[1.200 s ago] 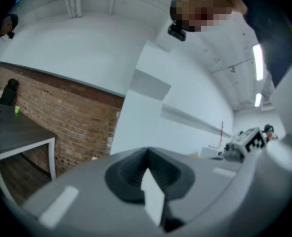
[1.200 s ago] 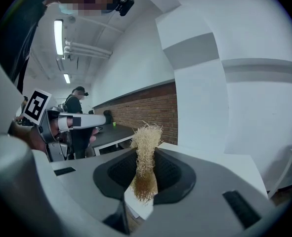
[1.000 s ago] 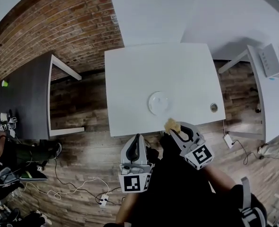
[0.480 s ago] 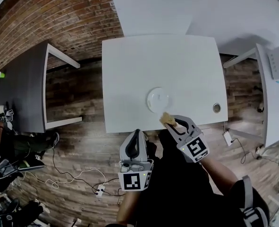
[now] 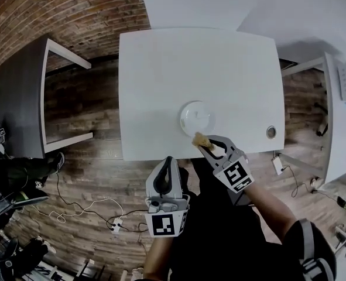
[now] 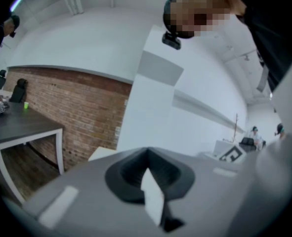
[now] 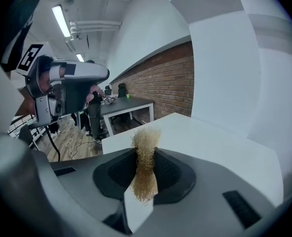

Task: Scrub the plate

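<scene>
On the tabletop [image 5: 161, 69], near its front edge, sits the plate [image 5: 196, 119]; scrubbing looks not yet begun. Your right claw [image 5: 206, 146] clamps the scrubber [image 5: 200, 139] just short of it; left claw [image 5: 168, 170] closed, empty.

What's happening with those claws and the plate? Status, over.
Right claw shut on tan scrubber, at near rim of plate. Left claw shut, empty, short of the table. Nothing blocking the plate.
</scene>
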Tool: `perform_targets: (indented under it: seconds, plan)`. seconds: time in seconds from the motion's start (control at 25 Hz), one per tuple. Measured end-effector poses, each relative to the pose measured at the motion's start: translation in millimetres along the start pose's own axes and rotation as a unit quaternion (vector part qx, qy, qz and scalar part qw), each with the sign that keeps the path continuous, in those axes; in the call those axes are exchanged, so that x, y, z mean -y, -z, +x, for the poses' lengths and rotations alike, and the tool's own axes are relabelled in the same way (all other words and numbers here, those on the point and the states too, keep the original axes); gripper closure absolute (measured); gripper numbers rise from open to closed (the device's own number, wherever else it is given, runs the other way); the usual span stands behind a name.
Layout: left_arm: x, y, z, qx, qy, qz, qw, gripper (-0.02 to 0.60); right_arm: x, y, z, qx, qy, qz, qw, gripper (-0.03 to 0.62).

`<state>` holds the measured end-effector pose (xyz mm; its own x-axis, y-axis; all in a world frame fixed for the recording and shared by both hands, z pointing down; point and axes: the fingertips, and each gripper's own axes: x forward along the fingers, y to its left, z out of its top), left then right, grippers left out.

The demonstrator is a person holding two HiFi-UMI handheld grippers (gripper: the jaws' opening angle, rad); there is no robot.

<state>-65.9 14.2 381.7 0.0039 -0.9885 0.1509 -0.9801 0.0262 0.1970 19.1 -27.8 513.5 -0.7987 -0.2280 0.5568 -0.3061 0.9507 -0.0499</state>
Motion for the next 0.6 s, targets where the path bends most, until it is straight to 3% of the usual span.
perform_targets:
  seconds: [0.6]
  plan:
    - [-15,32,10,-0.019,-0.023,-0.025,0.9992,0.578,8,50,60,-0.066,-0.04,-0.039,0.996,0.514]
